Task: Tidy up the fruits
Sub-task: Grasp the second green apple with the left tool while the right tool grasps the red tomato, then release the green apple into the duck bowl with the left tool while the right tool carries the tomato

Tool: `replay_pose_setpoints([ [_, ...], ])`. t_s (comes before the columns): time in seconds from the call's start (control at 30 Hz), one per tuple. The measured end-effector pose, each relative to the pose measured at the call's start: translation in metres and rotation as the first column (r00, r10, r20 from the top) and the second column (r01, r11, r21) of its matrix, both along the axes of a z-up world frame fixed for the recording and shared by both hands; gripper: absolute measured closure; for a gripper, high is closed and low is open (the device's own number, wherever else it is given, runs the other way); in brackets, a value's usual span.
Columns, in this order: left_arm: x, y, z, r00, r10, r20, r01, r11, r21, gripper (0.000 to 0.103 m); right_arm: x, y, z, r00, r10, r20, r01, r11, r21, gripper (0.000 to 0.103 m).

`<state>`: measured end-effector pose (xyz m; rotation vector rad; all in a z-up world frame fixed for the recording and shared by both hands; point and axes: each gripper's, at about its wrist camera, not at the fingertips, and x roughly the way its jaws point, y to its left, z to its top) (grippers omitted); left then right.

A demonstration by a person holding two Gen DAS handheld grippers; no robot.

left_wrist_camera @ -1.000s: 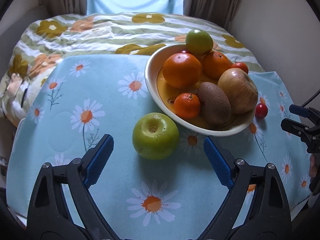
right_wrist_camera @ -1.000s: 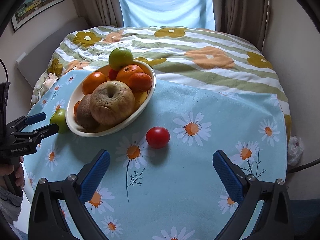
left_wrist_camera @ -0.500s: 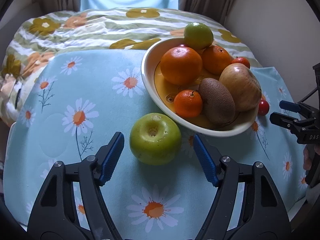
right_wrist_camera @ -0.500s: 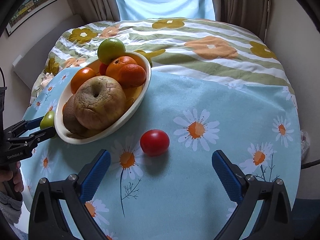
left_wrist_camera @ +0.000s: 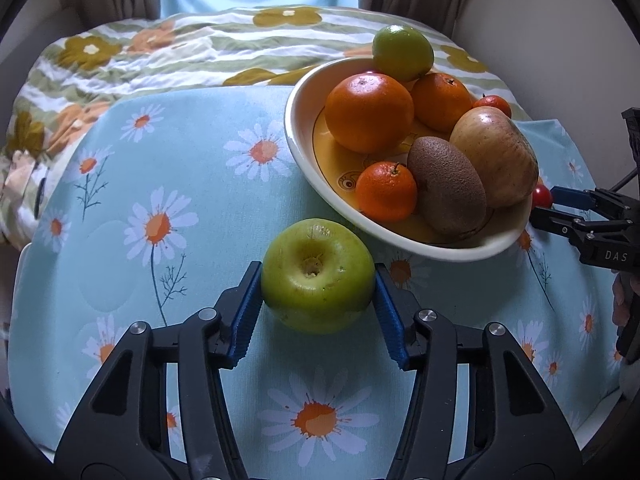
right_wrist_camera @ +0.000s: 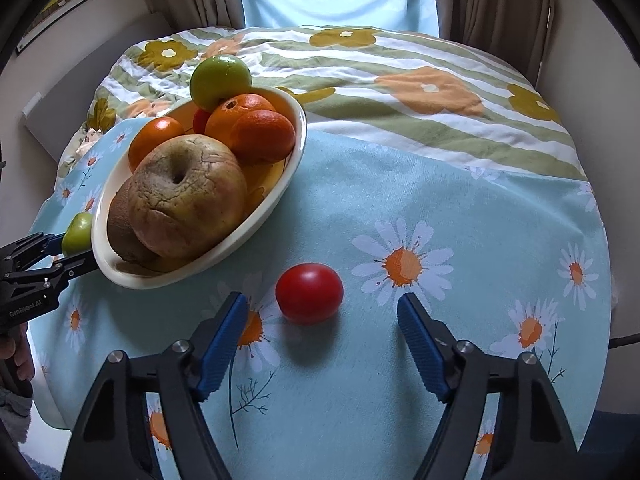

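Green apple [left_wrist_camera: 318, 276] beside heaped bowl [left_wrist_camera: 298, 148] — tomato [right_wrist_camera: 309, 293] opposite.

The bowl [left_wrist_camera: 304, 160] of fruit sits on the tablecloth [left_wrist_camera: 168, 160]. An apple [left_wrist_camera: 318, 276] lies just before it on the left, a tomato [right_wrist_camera: 309, 293] on the right.
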<state>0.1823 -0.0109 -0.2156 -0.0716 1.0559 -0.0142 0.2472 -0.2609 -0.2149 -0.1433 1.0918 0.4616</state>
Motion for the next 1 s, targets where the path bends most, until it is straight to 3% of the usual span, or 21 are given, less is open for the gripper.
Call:
replay_pose_setpoints([
  [0.13,-0.004,0.002,0.000,1.000,0.014,-0.006,-0.014,1.000,-0.004,0.045,0.003,0.001,-0.003,1.000,0.008,-0.001,-0.008,1.000,-0.005,0.043],
  [0.43,-0.016,0.005,0.001,0.998,0.061,-0.008,-0.061,0.998,-0.009,0.045,0.005,0.005,-0.003,0.999,0.034,0.017,-0.034,0.999,-0.012,0.057],
  [0.57,-0.022,0.008,0.004,0.997,0.080,0.000,-0.080,0.997,-0.010,0.045,0.004,0.007,-0.003,0.999,0.045,0.020,-0.045,0.999,-0.009,0.070],
  [1.0,-0.047,0.012,0.042,0.988,0.143,0.063,-0.142,0.989,-0.034,0.045,-0.010,0.004,0.033,0.995,0.072,0.066,-0.073,0.997,0.015,0.072],
])
